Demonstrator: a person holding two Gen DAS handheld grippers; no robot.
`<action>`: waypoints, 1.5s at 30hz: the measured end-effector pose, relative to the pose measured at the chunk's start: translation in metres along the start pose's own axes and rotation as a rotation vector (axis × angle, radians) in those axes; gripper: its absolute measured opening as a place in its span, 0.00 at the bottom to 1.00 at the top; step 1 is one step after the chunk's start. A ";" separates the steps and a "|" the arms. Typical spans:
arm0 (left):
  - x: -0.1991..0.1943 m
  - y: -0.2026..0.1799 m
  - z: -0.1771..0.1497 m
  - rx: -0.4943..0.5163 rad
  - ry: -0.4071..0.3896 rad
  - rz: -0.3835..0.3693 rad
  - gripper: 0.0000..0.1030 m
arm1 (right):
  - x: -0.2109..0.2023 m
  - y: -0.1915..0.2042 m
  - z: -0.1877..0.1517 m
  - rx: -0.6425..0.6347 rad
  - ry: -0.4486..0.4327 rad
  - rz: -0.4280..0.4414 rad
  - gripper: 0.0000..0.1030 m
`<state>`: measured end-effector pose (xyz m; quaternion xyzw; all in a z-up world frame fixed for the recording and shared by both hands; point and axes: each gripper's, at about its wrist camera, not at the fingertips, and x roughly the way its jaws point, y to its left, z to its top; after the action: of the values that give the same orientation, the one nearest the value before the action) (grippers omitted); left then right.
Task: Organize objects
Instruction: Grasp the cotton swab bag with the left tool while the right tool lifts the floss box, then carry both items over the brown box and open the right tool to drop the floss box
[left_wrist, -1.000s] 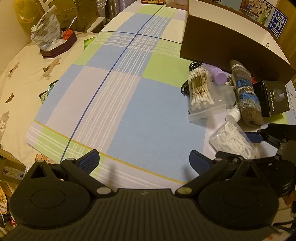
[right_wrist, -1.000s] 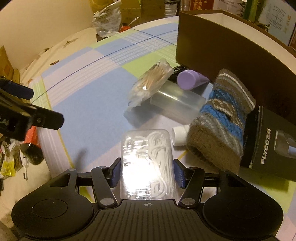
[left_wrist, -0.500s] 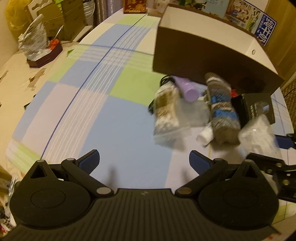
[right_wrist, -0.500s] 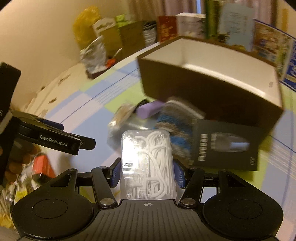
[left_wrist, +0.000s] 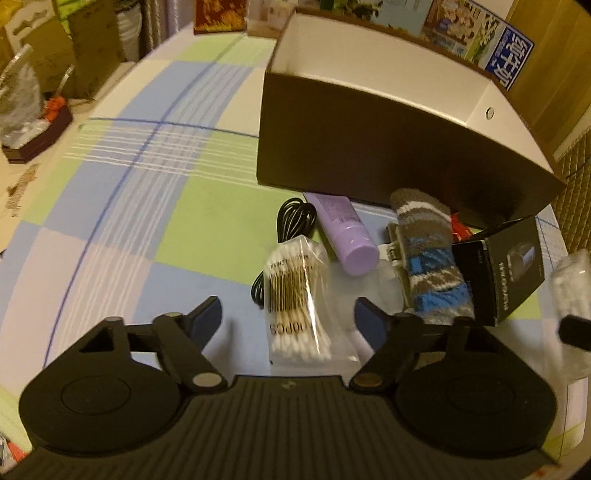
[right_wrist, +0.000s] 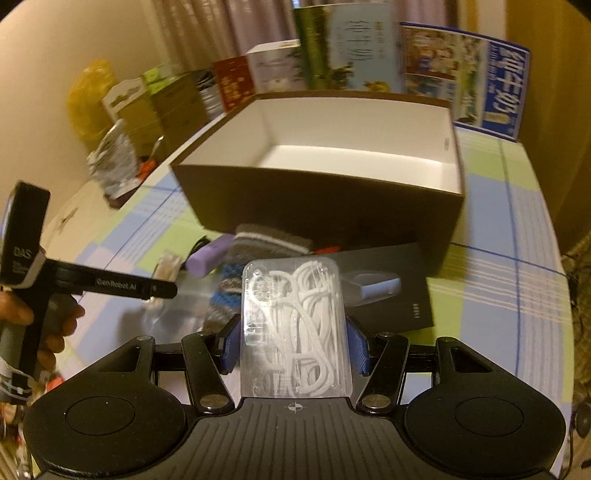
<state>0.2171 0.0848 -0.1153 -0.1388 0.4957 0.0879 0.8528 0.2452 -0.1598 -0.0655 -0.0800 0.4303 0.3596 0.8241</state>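
Clamping a clear case of white floss picks (right_wrist: 294, 328) between its blue pads, the right claw (right_wrist: 293, 345) fills the bottom centre of the right wrist view, the case standing upright and held off the table. In the left wrist view the left claw (left_wrist: 288, 319) sits at the bottom centre with its fingers spread wide and nothing between them. Just beyond them a bag of cotton swabs (left_wrist: 295, 299) lies on the checked tablecloth (left_wrist: 140, 206) of the table. Behind the bag, toward the middle of the frame, a coiled black cable (left_wrist: 295, 219) rests beside a lilac tube (left_wrist: 345, 236). To the right of the tube lies a striped fuzzy sock (left_wrist: 430, 258), and right of that a black product box (left_wrist: 502, 273), tilted. At the far right edge of this view the floss case shows as a blur. A person's hand (right_wrist: 22, 314) grips the left tool's handle at the left edge of the right wrist view. Farther back stands an open brown box (right_wrist: 332, 199) with a white, bare interior, its near wall just behind the sock and tube. Beyond it, colourful books (right_wrist: 461, 77) stand along the top of the frame.
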 end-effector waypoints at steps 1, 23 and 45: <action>0.005 0.002 0.003 0.002 0.010 -0.007 0.65 | -0.001 -0.001 0.001 0.010 -0.003 -0.009 0.53; -0.050 0.020 0.033 0.046 -0.109 -0.124 0.17 | 0.012 -0.003 0.040 0.104 -0.049 -0.056 0.53; -0.014 -0.053 0.191 0.180 -0.178 -0.127 0.17 | 0.064 -0.053 0.150 0.095 -0.126 -0.178 0.53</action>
<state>0.3824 0.0968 -0.0048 -0.0844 0.4143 0.0006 0.9062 0.4018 -0.0981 -0.0312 -0.0560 0.3854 0.2688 0.8809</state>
